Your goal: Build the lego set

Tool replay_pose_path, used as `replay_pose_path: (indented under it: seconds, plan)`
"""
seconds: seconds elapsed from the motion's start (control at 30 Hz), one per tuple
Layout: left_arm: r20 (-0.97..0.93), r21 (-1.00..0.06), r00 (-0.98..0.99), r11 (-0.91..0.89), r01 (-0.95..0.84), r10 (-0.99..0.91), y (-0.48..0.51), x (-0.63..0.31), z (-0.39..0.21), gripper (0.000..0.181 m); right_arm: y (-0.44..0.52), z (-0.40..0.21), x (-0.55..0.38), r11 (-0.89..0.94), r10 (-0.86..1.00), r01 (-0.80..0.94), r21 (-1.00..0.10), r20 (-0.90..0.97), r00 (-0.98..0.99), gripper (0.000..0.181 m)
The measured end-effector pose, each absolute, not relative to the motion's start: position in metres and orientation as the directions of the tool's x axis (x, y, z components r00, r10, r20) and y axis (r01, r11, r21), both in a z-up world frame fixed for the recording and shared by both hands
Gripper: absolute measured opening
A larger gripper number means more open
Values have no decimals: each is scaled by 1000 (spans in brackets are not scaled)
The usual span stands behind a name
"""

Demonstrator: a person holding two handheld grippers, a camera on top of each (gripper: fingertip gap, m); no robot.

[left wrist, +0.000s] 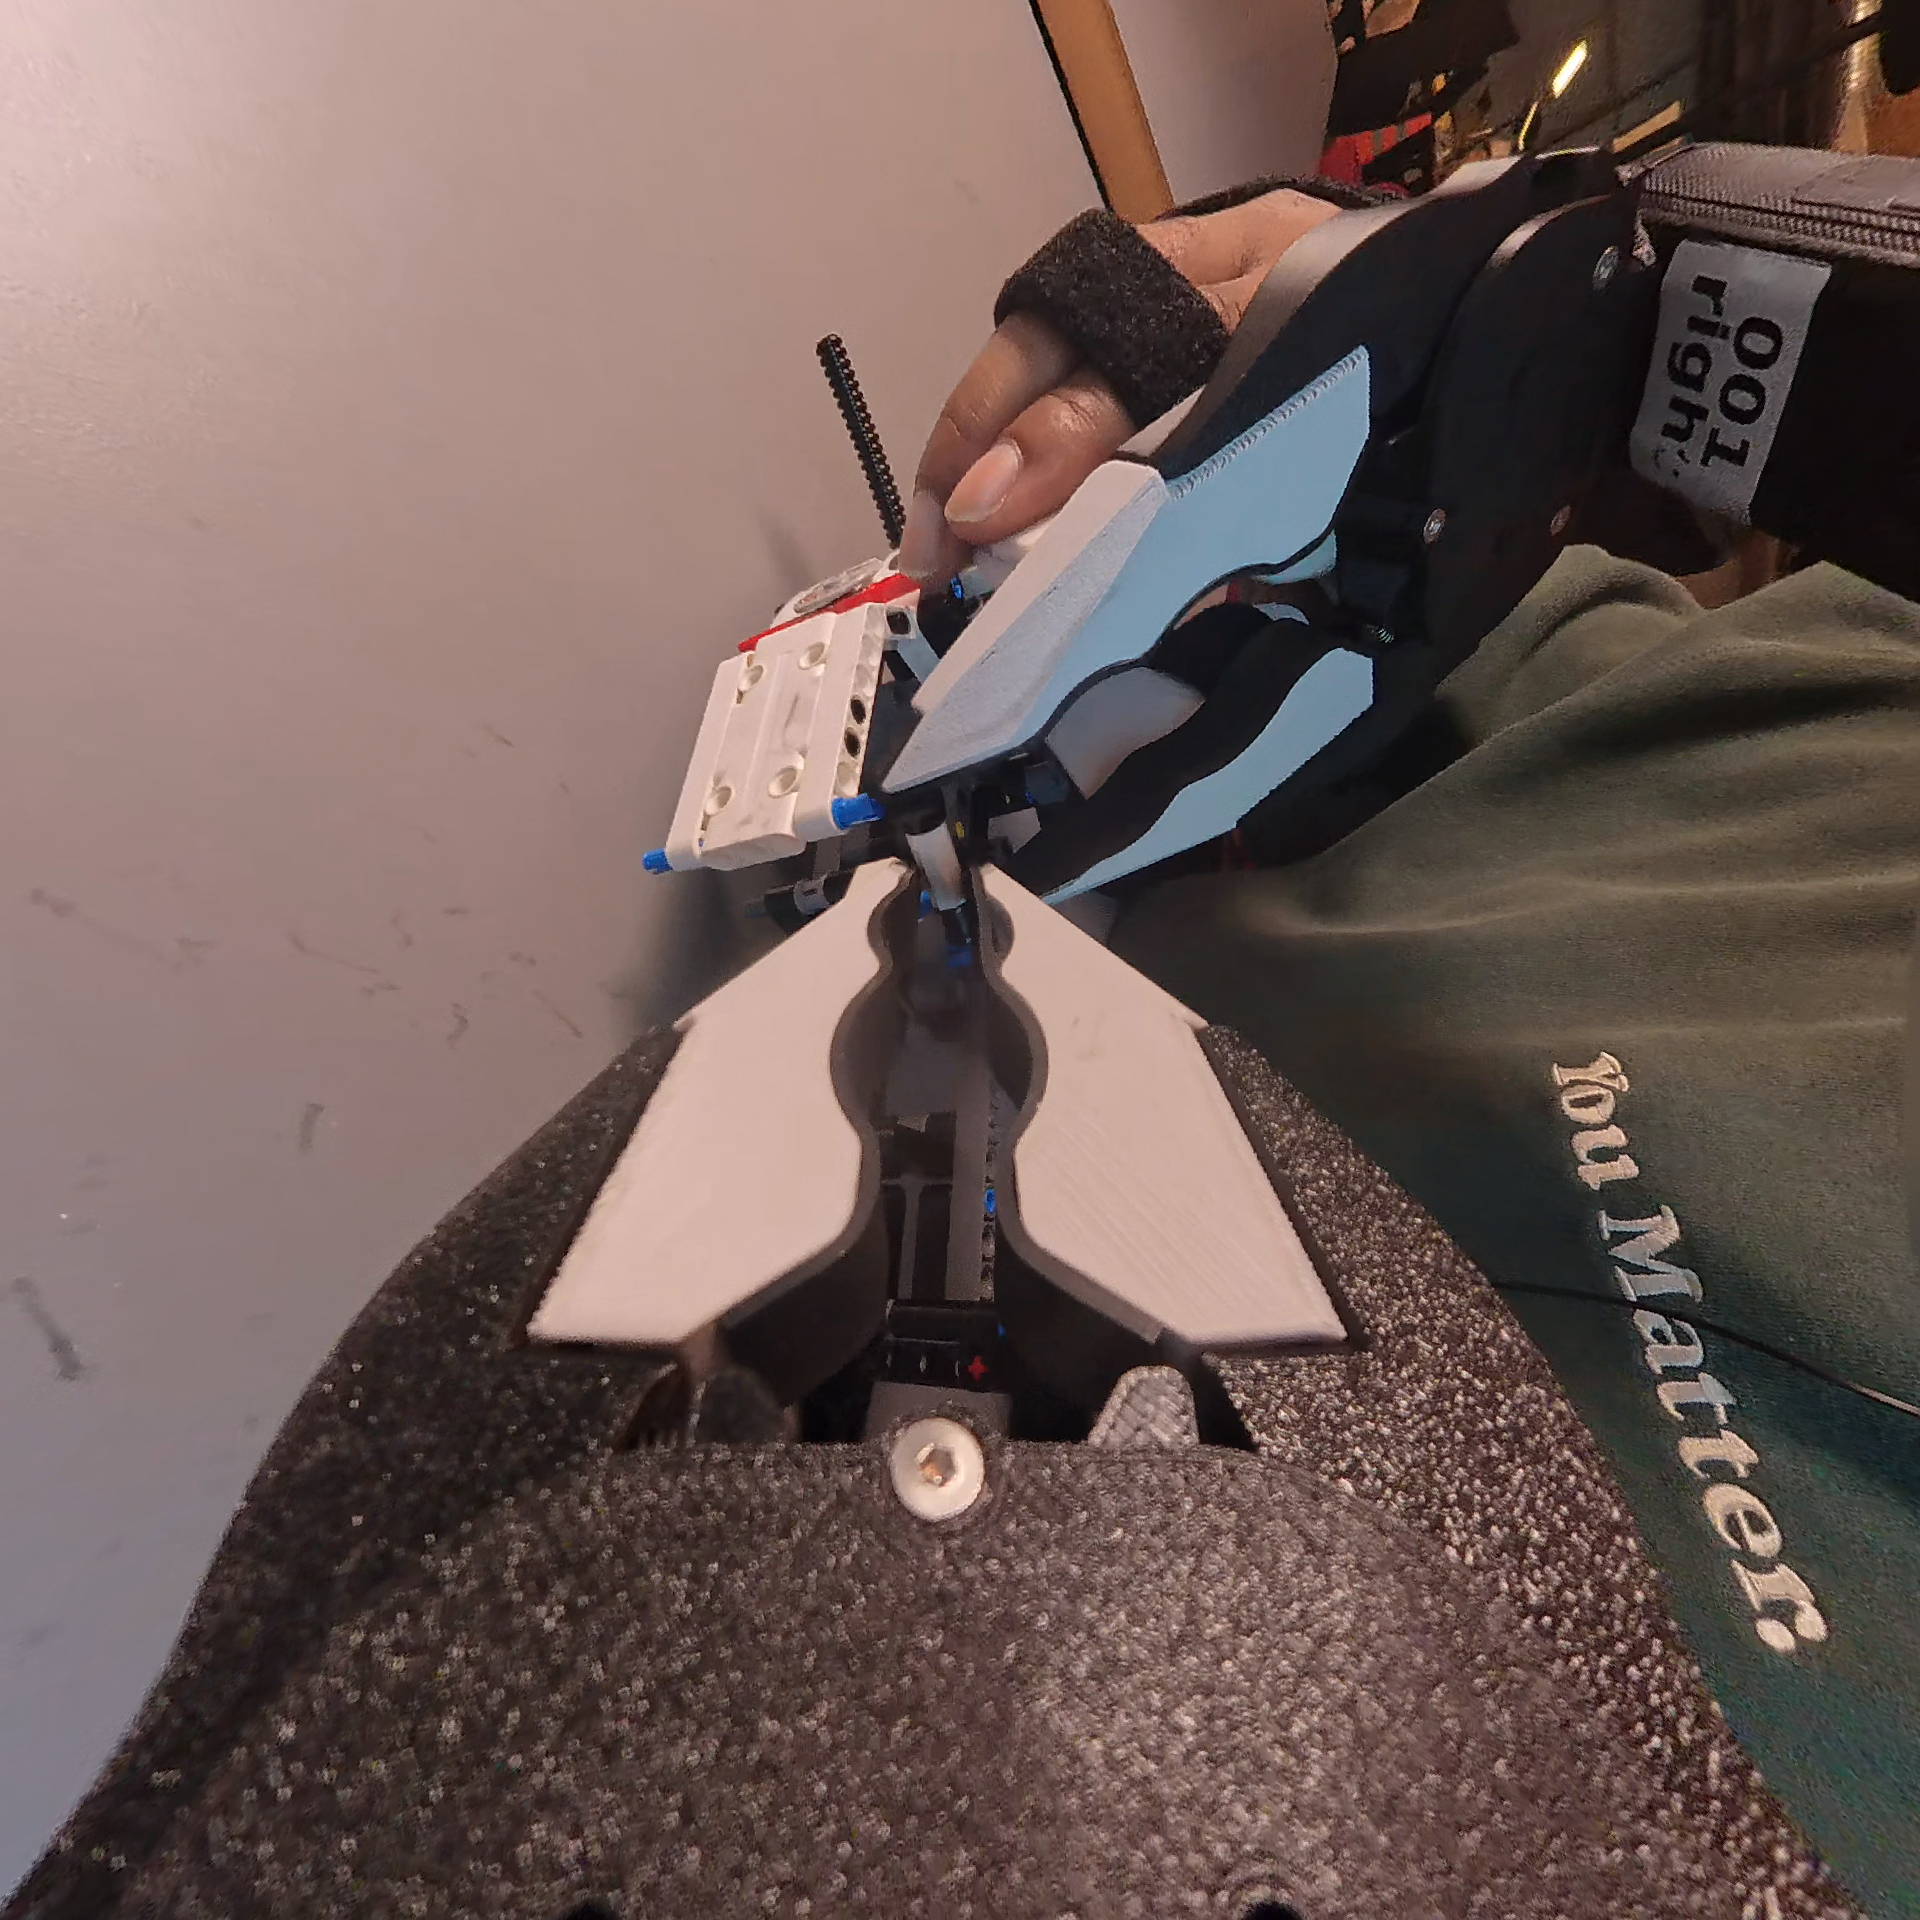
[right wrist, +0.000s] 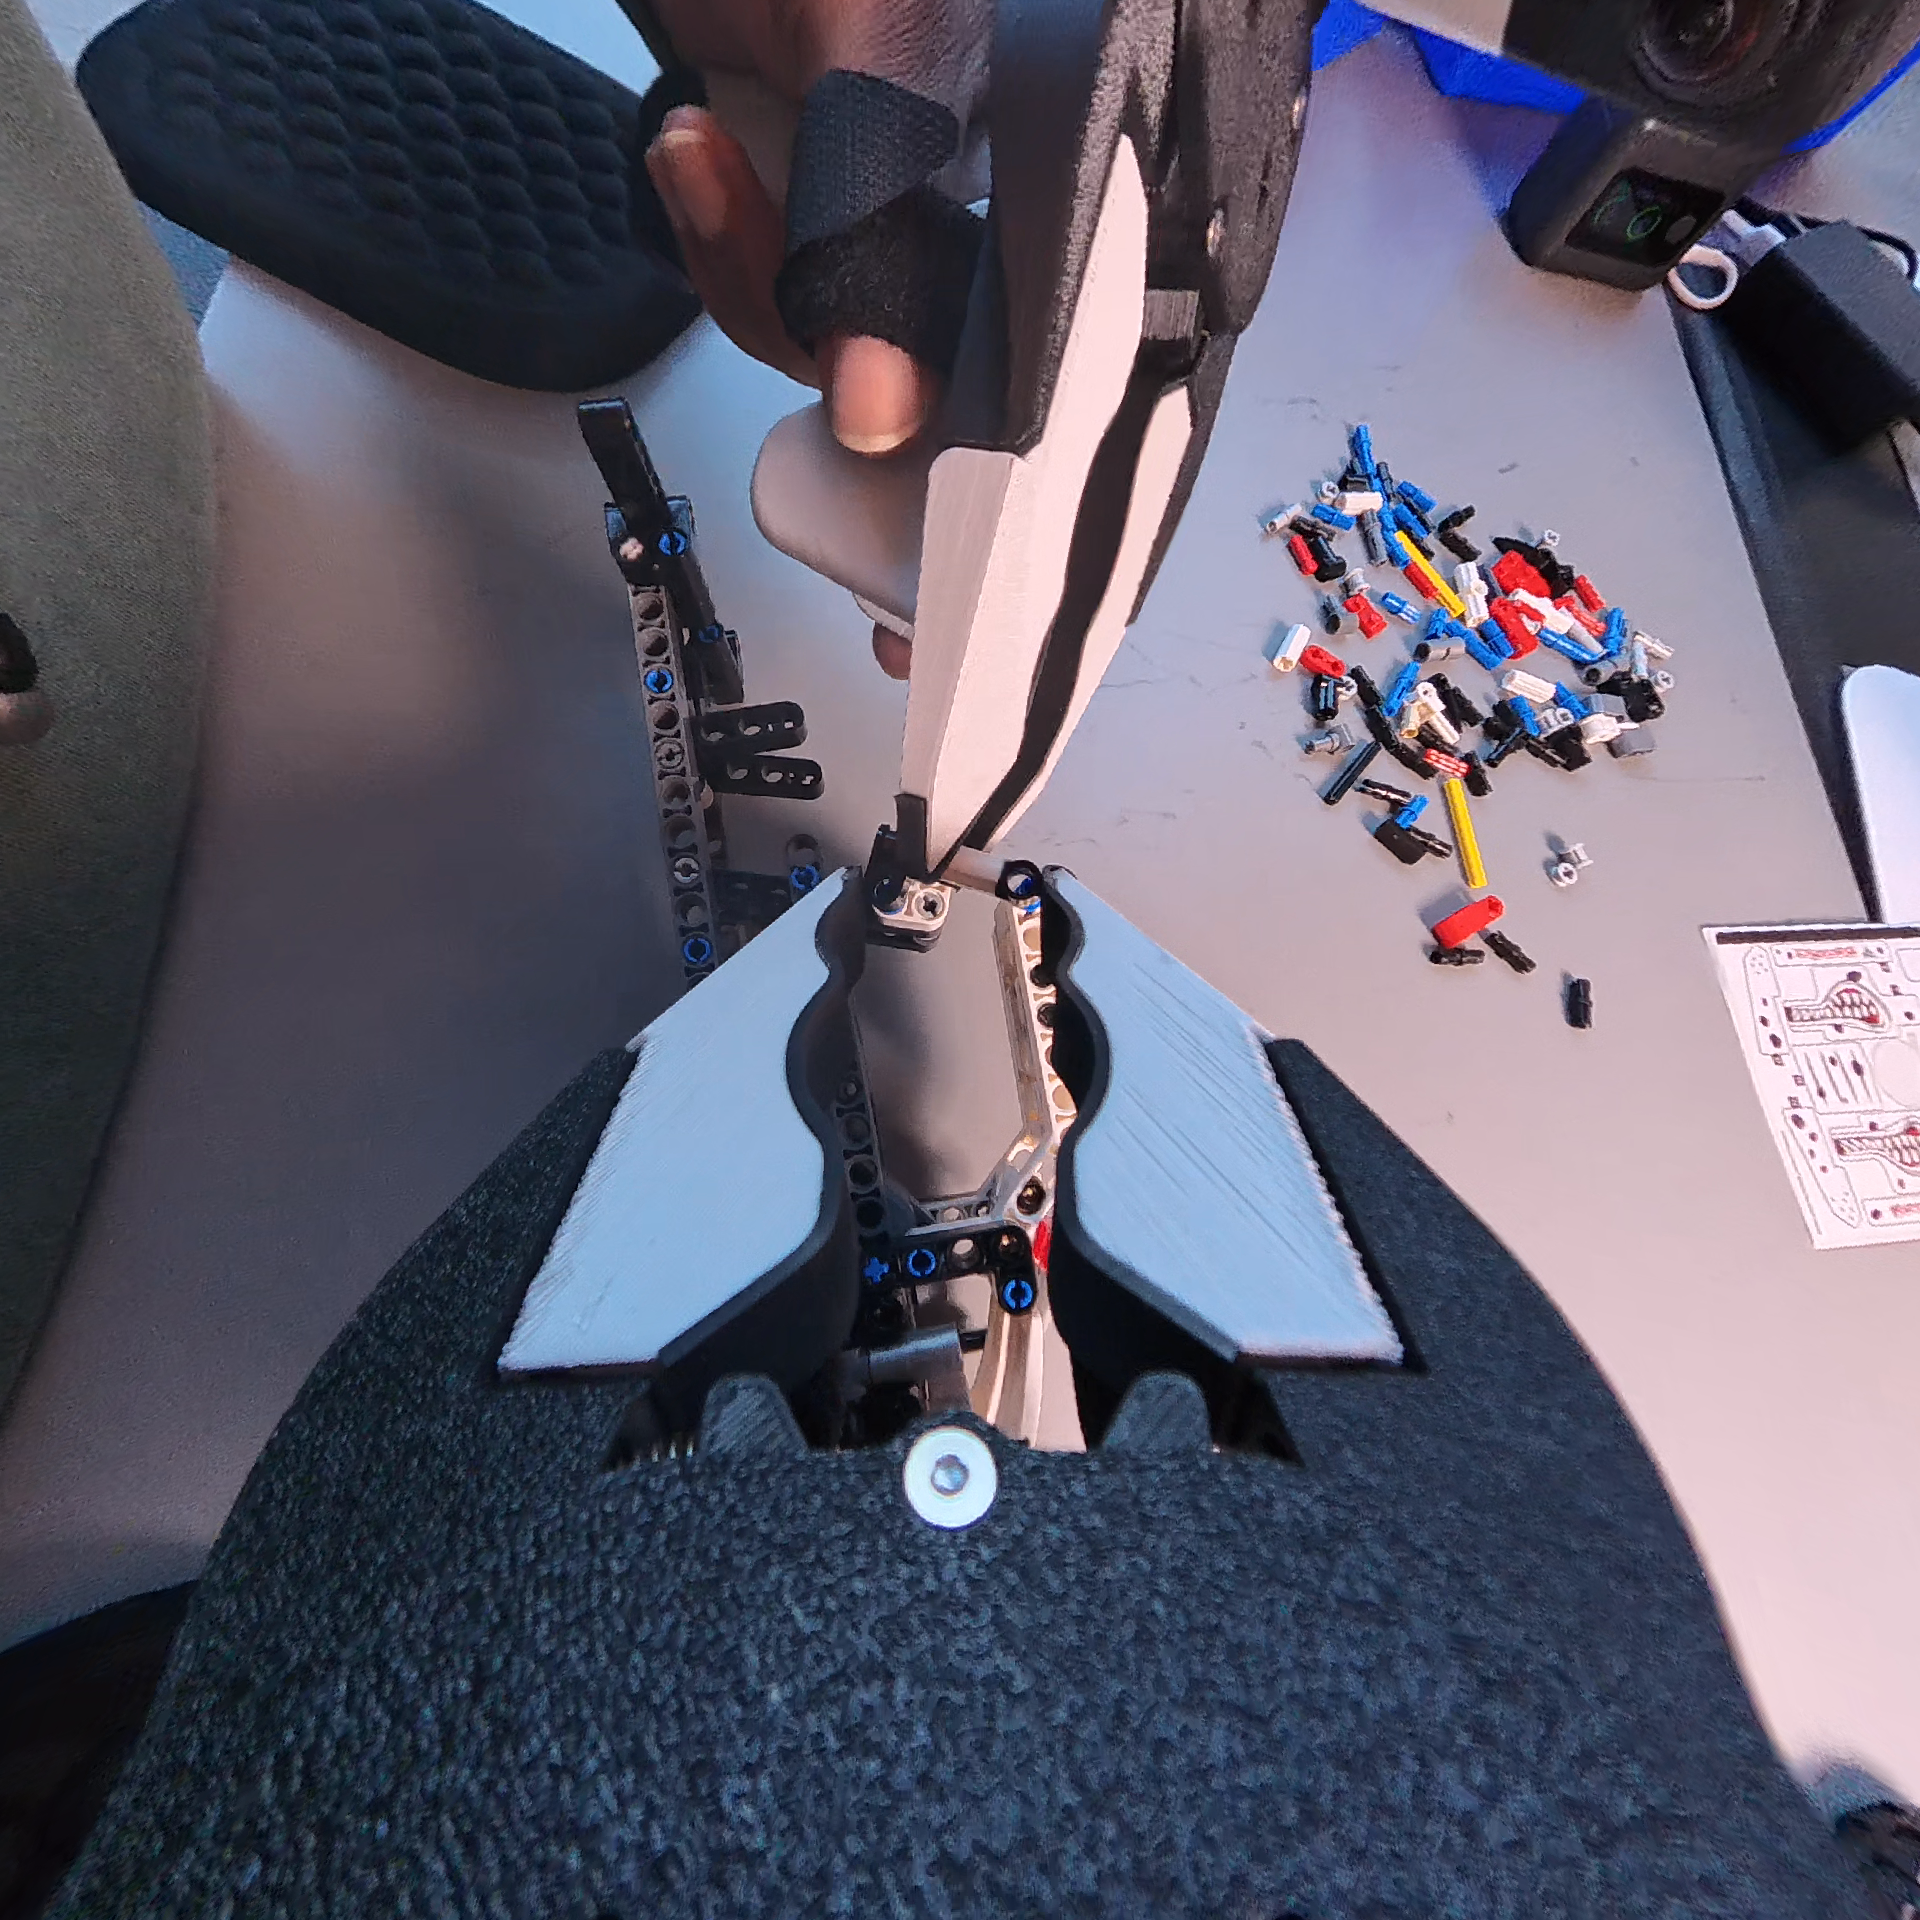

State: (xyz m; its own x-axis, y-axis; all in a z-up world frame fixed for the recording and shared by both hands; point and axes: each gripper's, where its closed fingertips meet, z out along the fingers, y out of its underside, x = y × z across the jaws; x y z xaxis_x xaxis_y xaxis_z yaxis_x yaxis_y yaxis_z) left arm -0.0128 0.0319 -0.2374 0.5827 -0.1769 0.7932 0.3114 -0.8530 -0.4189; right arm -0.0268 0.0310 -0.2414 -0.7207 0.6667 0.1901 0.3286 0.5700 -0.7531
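The half-built lego model is held in the air between both grippers. Its white panel (left wrist: pixel 769 748) with blue pins and a black ribbed hose (left wrist: pixel 862 436) shows in the left wrist view. Its white and black beams (right wrist: pixel 1029 1039) run between the fingers in the right wrist view. My right gripper (right wrist: pixel 951 894) is shut on the model's frame and also shows in the left wrist view (left wrist: pixel 966 831). My left gripper (left wrist: pixel 940 883) is shut on a small white-and-grey connector (right wrist: pixel 920 902) at the model's end. It reaches down from above in the right wrist view (right wrist: pixel 935 852).
A pile of loose small pieces (right wrist: pixel 1455 644) lies on the grey table (right wrist: pixel 1195 1039) at the right, with a sticker sheet (right wrist: pixel 1829 1081) beyond. A black beam sub-assembly (right wrist: pixel 686 707) lies left. A camera (right wrist: pixel 1662 156) stands far right. A person's green sweatshirt (left wrist: pixel 1558 935) is close. The grippers are tip to tip, or close to it.
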Motion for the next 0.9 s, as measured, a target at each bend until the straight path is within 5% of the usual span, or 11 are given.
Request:
replay_pose_path:
  seconds: [0.43,0.6,0.73,0.9]
  plan:
    - [822,-381,559,-834,400,-107,36,-20,-239,7,54,-231,-25,576,642,328,-749,166,-749,34]
    - [826,-371,556,-829,419,-88,37,-19,-238,7,65,-256,-36,568,573,405,-717,-10,-819,34]
    - [831,-349,554,-829,437,-58,36,-18,-243,7,54,-262,-39,575,518,390,-719,-49,-854,0]
    - [872,-285,488,-833,473,-22,29,-11,-244,7,57,-254,-28,562,579,392,-728,8,-815,0]
